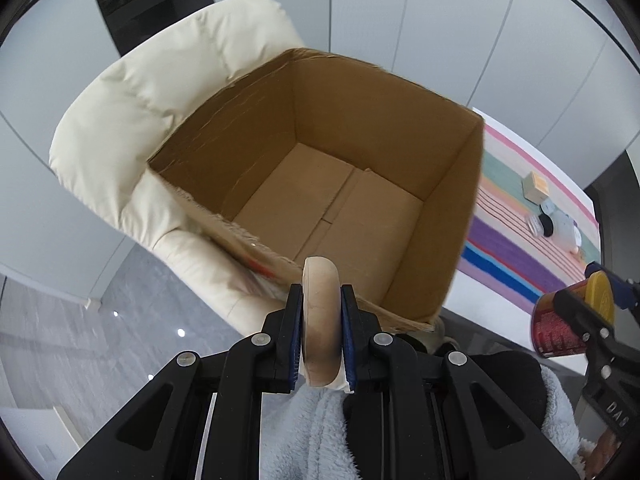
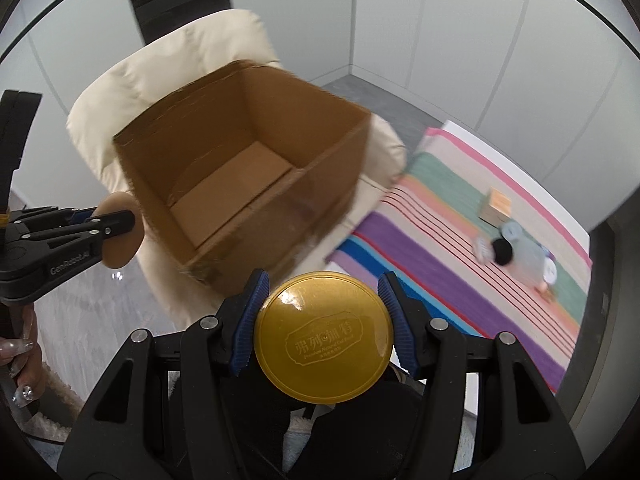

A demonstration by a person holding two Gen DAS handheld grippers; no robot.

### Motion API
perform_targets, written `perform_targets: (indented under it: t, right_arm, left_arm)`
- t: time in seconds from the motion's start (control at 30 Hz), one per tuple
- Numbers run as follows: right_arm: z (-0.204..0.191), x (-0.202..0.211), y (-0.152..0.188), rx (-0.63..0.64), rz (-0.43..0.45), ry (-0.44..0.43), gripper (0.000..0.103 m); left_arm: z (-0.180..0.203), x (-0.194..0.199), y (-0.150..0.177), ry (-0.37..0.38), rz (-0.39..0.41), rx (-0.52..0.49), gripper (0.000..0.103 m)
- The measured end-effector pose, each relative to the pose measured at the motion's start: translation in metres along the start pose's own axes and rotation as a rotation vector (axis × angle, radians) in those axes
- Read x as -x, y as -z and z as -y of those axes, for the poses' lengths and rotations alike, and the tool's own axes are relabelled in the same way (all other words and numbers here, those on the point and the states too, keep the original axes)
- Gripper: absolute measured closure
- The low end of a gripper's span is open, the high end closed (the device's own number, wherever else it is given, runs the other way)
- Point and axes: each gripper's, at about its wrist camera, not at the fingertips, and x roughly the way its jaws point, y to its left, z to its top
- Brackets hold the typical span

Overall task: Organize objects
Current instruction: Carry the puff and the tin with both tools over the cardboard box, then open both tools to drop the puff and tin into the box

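Hard to make out: the small cluster of items [image 2: 516, 244] at the right of the right-wrist frame, blurred on a striped cloth [image 2: 460, 240] over a white surface [image 1: 500, 320]; only a tan cube [image 2: 497, 204] and a black round piece [image 2: 502, 251] readable there. Cut off at lower left: a hand [image 2: 24, 364] with decorated nails. One open cardboard box [image 1: 320, 184], brown, bare inside, seated on one cream padded chair [image 1: 132, 120], mid-frame. Two tongs. Left tongs [image 1: 321, 320] clamped tight on a thin beige round disc [image 1: 321, 320] held edge-on at bottom centre, just short of the box rim. Right tongs [image 2: 324, 324] gripping a can [image 2: 323, 336] by its sides, gold lid with embossed characters facing the lens, red label visible from the left-wrist view.
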Motion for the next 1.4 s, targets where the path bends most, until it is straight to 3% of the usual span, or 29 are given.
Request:
perform_targets:
  t: [0.37,0.53,0.7,0.9,0.93,1.0,1.03,1.07,1.1,1.13,1.4]
  right_arm:
    - [-0.026,-0.015,-0.040,0.051,0.019,-0.023,0.044]
    - [-0.037,-0.037,-0.074,0.077,0.036,-0.019,0.044]
    - [-0.043,-0.070,-0.099,0.080,0.016,-0.035,0.044]
    - [-0.062,-0.092,-0.112,0.131,0.040,0.019,0.044]
    - [-0.064,-0.094,-0.113,0.135,0.038,0.024,0.044]
    - [-0.068,-0.098,-0.114,0.139,0.042,0.022,0.044]
    - [-0.069,-0.101,-0.115,0.138,0.036,0.006,0.039]
    - [-0.069,-0.104,-0.115,0.136,0.021,0.012,0.032]
    - [-0.070,-0.105,-0.115,0.133,0.021,0.031,0.016]
    - [-0.069,-0.105,-0.113,0.131,0.033,0.053,0.008]
    - [-0.045,-0.101,-0.101,0.066,0.032,0.066,0.007]
  left_arm:
    - [-0.010,0.006,-0.041,0.019,0.112,0.017,0.085]
    - [-0.021,-0.019,-0.065,0.015,0.094,0.028,0.085]
    - [-0.035,-0.051,-0.090,-0.044,0.087,0.050,0.084]
    - [-0.056,-0.063,-0.093,-0.023,0.066,0.107,0.083]
    - [-0.056,-0.061,-0.093,-0.025,0.075,0.110,0.077]
    - [-0.056,-0.057,-0.092,-0.010,0.087,0.111,0.056]
    - [-0.056,-0.055,-0.092,-0.009,0.095,0.113,0.037]
    - [-0.056,-0.053,-0.092,-0.012,0.102,0.114,0.026]
    - [-0.056,-0.052,-0.092,-0.016,0.110,0.113,0.025]
    - [-0.055,-0.050,-0.092,-0.021,0.116,0.107,0.025]
    - [-0.047,-0.054,-0.092,-0.021,0.080,0.096,0.022]
